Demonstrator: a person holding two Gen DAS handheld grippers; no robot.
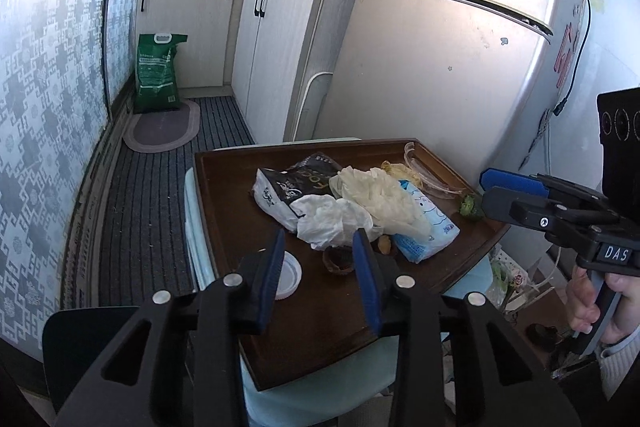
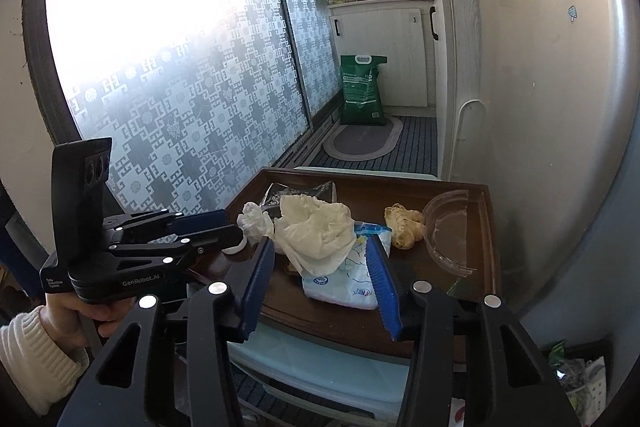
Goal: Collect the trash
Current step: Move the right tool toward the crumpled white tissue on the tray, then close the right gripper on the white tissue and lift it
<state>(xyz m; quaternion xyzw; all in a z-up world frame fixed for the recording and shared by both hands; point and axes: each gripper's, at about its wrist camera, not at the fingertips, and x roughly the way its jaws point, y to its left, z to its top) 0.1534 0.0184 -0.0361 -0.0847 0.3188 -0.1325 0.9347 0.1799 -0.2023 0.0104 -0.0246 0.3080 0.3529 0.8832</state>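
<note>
A dark wooden tray [image 1: 224, 195] [image 2: 486, 251] holds a heap of trash: a black-and-white snack bag [image 1: 288, 187], crumpled white plastic [image 1: 332, 219] [image 2: 316, 227], a blue-and-white tissue pack [image 1: 424, 227] [image 2: 344, 279], a clear plastic lid [image 1: 428, 171] [image 2: 444, 227], a piece of ginger [image 2: 404, 225], a white bottle cap [image 1: 288, 275] and a brown scrap [image 1: 338, 259]. My left gripper [image 1: 320, 247] is open, above the tray's near side, just short of the white plastic. My right gripper [image 2: 320, 255] is open, its fingers either side of the tissue pack's near end, and it shows at the tray's right edge [image 1: 496, 191].
A fridge [image 1: 440, 59] stands just behind the tray. White cabinets [image 1: 276, 39] with a stove and pan lie beyond. A green sack [image 1: 156, 71] sits on the striped floor mat. Patterned glass doors [image 2: 180, 87] run along the left. A pale blue stool [image 2: 320, 363] supports the tray.
</note>
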